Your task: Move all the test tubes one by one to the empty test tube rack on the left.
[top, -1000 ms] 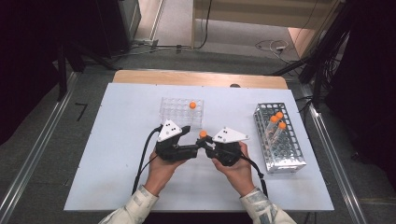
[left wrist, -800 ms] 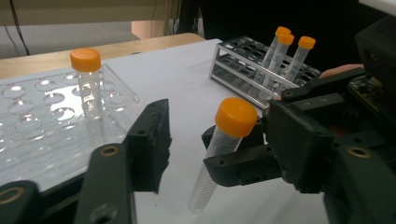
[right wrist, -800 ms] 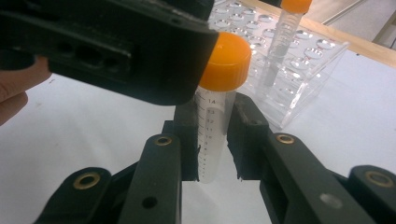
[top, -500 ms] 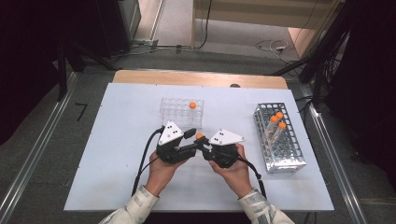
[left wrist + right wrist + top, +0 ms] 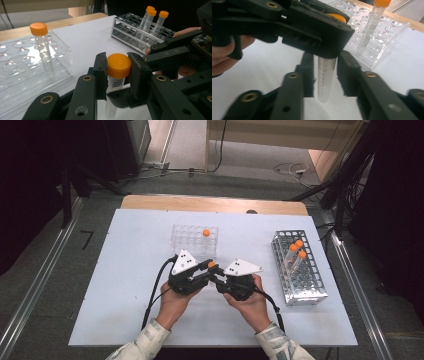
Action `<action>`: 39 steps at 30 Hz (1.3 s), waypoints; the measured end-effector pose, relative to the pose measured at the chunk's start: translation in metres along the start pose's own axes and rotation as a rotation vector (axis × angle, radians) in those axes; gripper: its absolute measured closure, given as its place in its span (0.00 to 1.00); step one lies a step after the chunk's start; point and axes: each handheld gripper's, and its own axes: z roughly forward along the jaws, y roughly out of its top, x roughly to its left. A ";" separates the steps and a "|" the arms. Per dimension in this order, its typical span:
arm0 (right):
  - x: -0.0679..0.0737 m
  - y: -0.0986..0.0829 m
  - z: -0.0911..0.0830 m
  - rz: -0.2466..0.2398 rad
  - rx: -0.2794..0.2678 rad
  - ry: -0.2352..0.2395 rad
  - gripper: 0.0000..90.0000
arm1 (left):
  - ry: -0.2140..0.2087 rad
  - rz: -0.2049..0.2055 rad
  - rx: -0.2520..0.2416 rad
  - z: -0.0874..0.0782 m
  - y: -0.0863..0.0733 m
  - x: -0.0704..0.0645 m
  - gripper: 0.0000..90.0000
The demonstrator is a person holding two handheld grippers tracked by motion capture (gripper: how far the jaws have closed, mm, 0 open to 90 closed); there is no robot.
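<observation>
A clear tube with an orange cap (image 5: 118,65) stands upright above the middle of the white table (image 5: 125,270). My left gripper (image 5: 116,72) is shut on its cap. My right gripper (image 5: 325,75) comes from the opposite side and is open. Its jaws stand on either side of the tube's body (image 5: 325,80) with narrow gaps. In the high view the left gripper (image 5: 206,270) and the right gripper (image 5: 216,279) meet tip to tip under the cap (image 5: 212,265).
A clear plastic rack (image 5: 187,242) holding one orange-capped tube (image 5: 206,233) stands just beyond the grippers. A metal wire rack (image 5: 300,280) with three capped tubes (image 5: 296,249) sits at the right. A wooden edge (image 5: 215,204) borders the table's far side.
The two grippers have drawn together, and the tube has shifted slightly left and toward me. Both racks are as they were.
</observation>
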 end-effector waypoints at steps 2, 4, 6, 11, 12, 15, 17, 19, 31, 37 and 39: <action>-0.001 0.000 -0.002 0.014 -0.008 -0.002 0.60 | 0.003 -0.013 0.002 0.000 0.001 0.003 0.77; -0.004 0.000 -0.005 0.037 -0.017 0.006 0.52 | 0.002 -0.032 -0.001 -0.001 0.002 0.005 0.77; -0.007 0.000 -0.008 0.061 -0.024 0.006 0.45 | 0.004 -0.045 -0.002 -0.001 0.003 0.008 0.77; -0.011 -0.003 -0.011 0.081 -0.020 0.014 0.29 | 0.007 -0.075 -0.011 -0.001 0.008 0.014 0.78; -0.011 -0.004 -0.011 0.090 -0.021 0.014 0.28 | 0.010 -0.078 -0.010 -0.001 0.010 0.015 0.78; -0.015 -0.006 -0.013 0.097 -0.017 0.004 0.26 | 0.022 -0.083 -0.018 -0.002 0.014 0.020 0.78; -0.017 -0.008 -0.015 0.105 -0.017 0.000 0.26 | 0.031 -0.088 -0.020 -0.002 0.017 0.023 0.78; -0.019 -0.008 -0.017 0.110 -0.018 -0.006 0.26 | 0.046 -0.091 -0.019 -0.002 0.020 0.026 0.78; -0.026 -0.009 -0.022 0.120 -0.025 -0.018 0.27 | 0.075 -0.117 -0.029 0.000 0.036 0.043 0.78; -0.028 -0.009 -0.022 0.125 -0.026 -0.024 0.27 | 0.095 -0.125 -0.036 0.000 0.044 0.051 0.78; -0.029 -0.009 -0.023 0.125 -0.029 -0.027 0.27 | 0.101 -0.129 -0.038 0.000 0.047 0.054 0.78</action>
